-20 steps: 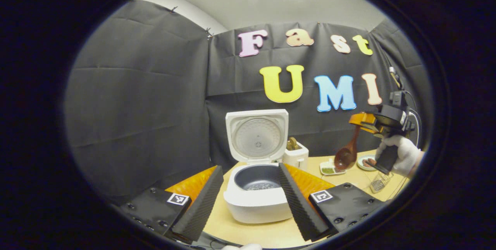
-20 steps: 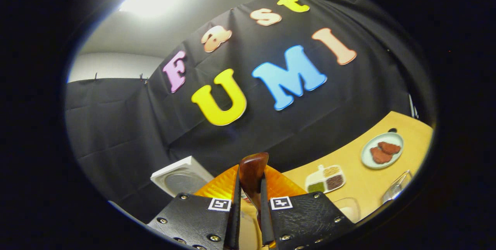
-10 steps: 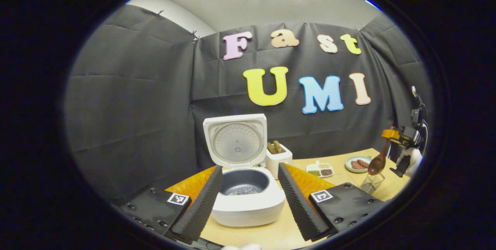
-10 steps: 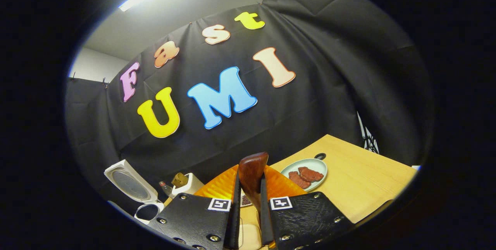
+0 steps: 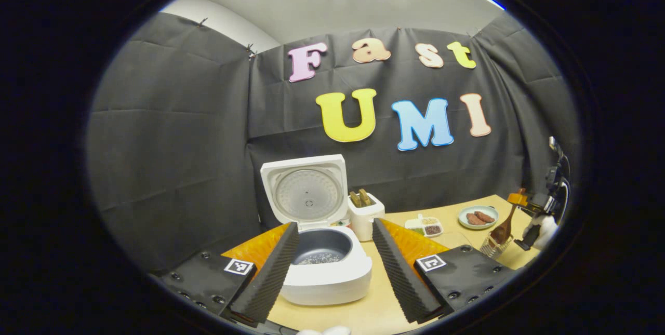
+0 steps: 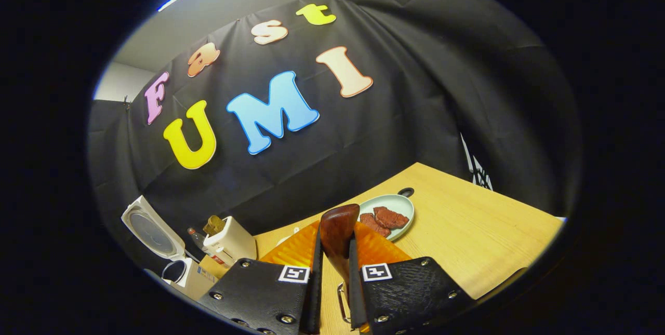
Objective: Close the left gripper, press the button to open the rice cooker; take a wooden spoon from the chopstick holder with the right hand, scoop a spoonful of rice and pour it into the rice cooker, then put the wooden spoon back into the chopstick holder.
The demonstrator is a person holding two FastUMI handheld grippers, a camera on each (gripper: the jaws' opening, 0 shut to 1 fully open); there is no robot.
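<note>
In the left gripper view, the rice cooker (image 5: 319, 257) stands at left of centre on the wooden table (image 5: 363, 309) with its lid (image 5: 306, 192) raised upright and a thin layer of rice grains (image 5: 314, 258) on the floor of the inner pot, so the pouring step is judged complete. The left gripper (image 5: 335, 267) hangs in front of the cooker with its jaws spread wide and nothing between them. Just right of the lid stands a white box holding utensil handles (image 5: 365, 213), then a divided dish of grains (image 5: 426, 226), then a plate of reddish food (image 5: 478, 217). At the far right, a gloved hand (image 5: 543, 228) carries the right gripper (image 5: 519, 201), which holds the wooden spoon (image 5: 503, 228) by the handle top, long axis near vertical, bowl downward. The bowl sits at the mouth of the wire-mesh chopstick holder (image 5: 491, 245); whether it has entered the holder cannot be told. In the right gripper view, the right gripper (image 6: 335, 278) is clamped on the spoon handle (image 6: 337, 236), both fingers pressing its sides, and a metal rim shows directly below between the fingers. The holder therefore lies straight below the right gripper, well apart from the left one, so the coming move is judged a straight descent along the spoon's axis before release.
</note>
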